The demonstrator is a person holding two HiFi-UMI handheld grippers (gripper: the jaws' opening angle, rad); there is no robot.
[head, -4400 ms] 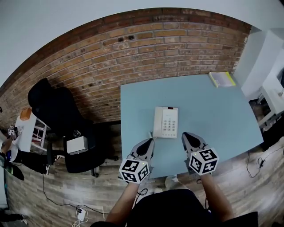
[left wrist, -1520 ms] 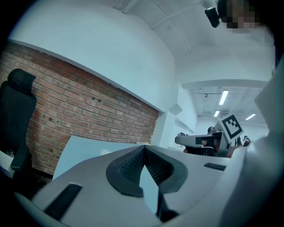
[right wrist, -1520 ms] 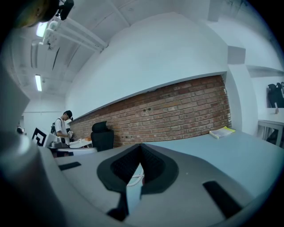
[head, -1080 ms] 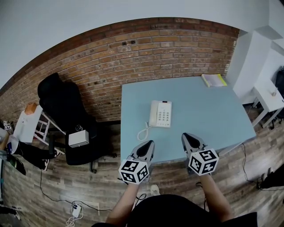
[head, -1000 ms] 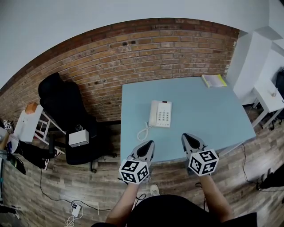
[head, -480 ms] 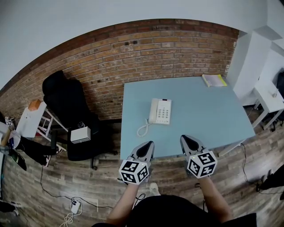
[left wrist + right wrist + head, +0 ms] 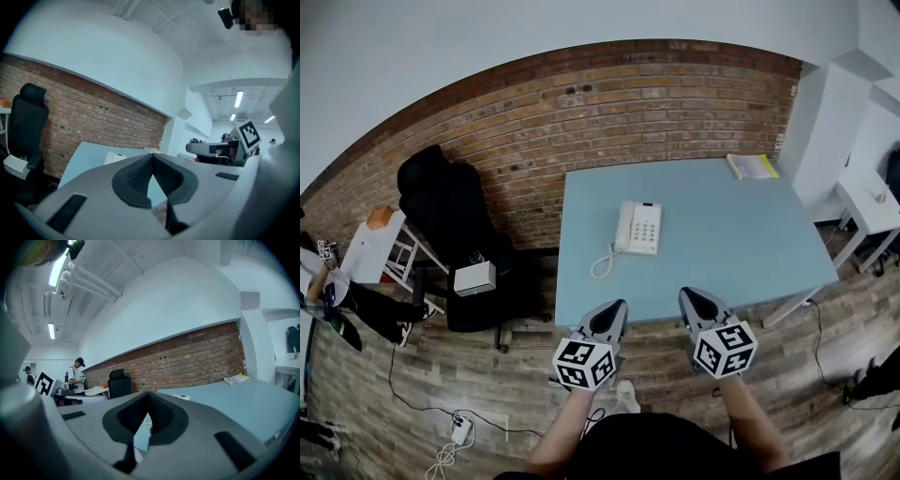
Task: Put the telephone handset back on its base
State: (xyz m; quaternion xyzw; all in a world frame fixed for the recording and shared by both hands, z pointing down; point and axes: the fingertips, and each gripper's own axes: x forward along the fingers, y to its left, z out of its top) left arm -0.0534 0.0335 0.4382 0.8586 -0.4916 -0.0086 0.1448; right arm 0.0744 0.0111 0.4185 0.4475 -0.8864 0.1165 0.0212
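While we are standing just short of the near edge of the blue table, we are holding the left gripper and the right gripper side by side over the wooden floor, both of them pointing toward the table and nearly level. We are looking along the left gripper's jaws and seeing them pressed together at the tips, the ribbed black pads meeting with nothing between them. We are seeing the same on the right gripper, whose jaws are also meeting at the tips and carrying nothing. Each gripper's cube with square markers is sitting close to our hands, above our dark lap. The handset is lying along the left side of the white base, next to the keypad, and the whole telephone is resting on the left half of the table, well apart from both grippers. Its coiled cord is looping from the near left corner of the telephone toward the table's left edge. We are also seeing a yellow book lying at the far right corner of the table, near the brick wall that is running behind it. To the left of the table a black chair is standing on the floor, with a white box sitting on its seat.
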